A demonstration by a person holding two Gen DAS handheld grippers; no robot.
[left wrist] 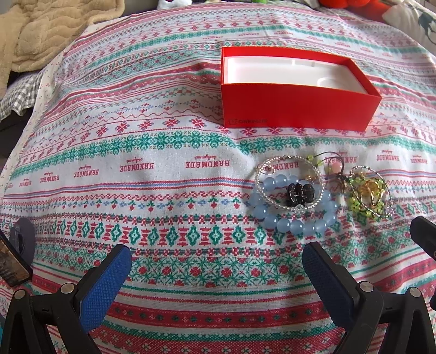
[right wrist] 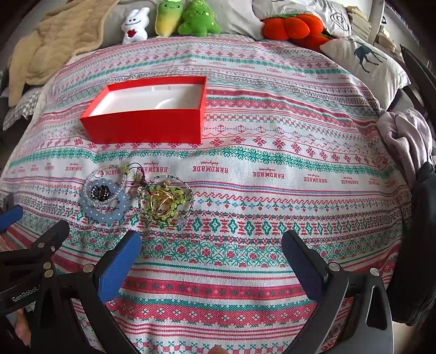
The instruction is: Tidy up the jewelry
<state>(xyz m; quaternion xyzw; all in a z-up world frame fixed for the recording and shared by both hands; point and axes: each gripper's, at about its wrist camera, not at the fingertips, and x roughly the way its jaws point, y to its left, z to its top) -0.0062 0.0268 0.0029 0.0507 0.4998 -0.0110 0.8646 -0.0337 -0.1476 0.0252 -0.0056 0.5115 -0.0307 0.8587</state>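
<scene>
A pile of jewelry lies on the patterned cloth [left wrist: 163, 168]. It holds a pale blue bead bracelet [left wrist: 294, 217] [right wrist: 105, 211], a dark hair clip [left wrist: 299, 193] [right wrist: 100, 192], a clear bead loop [left wrist: 272, 166], and green beads tangled with gold rings [left wrist: 368, 194] [right wrist: 163, 203]. Behind it stands an open red box [left wrist: 297, 109] [right wrist: 144, 126] with a white insert and nothing in it. My left gripper [left wrist: 216, 261] hovers open just short of the blue bracelet. The right gripper [right wrist: 211, 245] is open too, to the right of the pile, holding nothing.
A beige blanket [right wrist: 54, 40] lies at the back left. Plush toys [right wrist: 188, 17], an orange cushion [right wrist: 294, 27] and a deer pillow [right wrist: 365, 62] line the back. Grey clothing [right wrist: 408, 136] hangs at the right edge. The left gripper's blue pad [right wrist: 9, 216] shows at the left edge.
</scene>
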